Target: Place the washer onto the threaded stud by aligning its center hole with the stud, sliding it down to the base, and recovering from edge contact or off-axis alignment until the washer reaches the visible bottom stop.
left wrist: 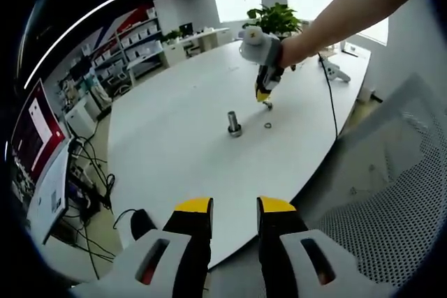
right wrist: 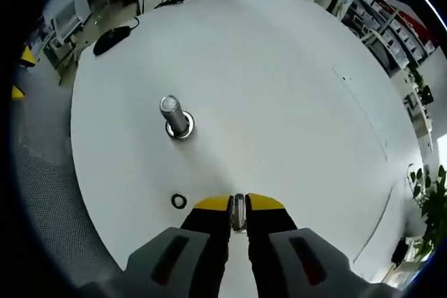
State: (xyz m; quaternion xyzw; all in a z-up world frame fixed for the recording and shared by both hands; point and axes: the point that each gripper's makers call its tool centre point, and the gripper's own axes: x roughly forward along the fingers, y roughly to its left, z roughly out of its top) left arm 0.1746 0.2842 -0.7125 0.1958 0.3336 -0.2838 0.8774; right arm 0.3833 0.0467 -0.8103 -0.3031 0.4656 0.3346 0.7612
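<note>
The threaded stud (left wrist: 233,123) (right wrist: 174,115) stands upright on its round base in the middle of the white table (left wrist: 174,123) (right wrist: 279,88). My right gripper (right wrist: 239,209) is shut on a metal washer (right wrist: 239,215), held edge-on between the yellow tips, above the table and short of the stud. In the left gripper view the right gripper (left wrist: 265,97) hangs just past the stud, held by a person's arm. A second washer (left wrist: 267,125) (right wrist: 179,201) lies flat on the table near the stud. My left gripper (left wrist: 234,209) stands open off the table's near edge, holding nothing.
A cable (left wrist: 330,95) and a white tool (left wrist: 335,69) lie at the table's far side beside a potted plant (left wrist: 274,17). A black mouse (right wrist: 112,40) rests near the table's edge. A mesh chair back (left wrist: 391,200) is beside me, and shelves line the room.
</note>
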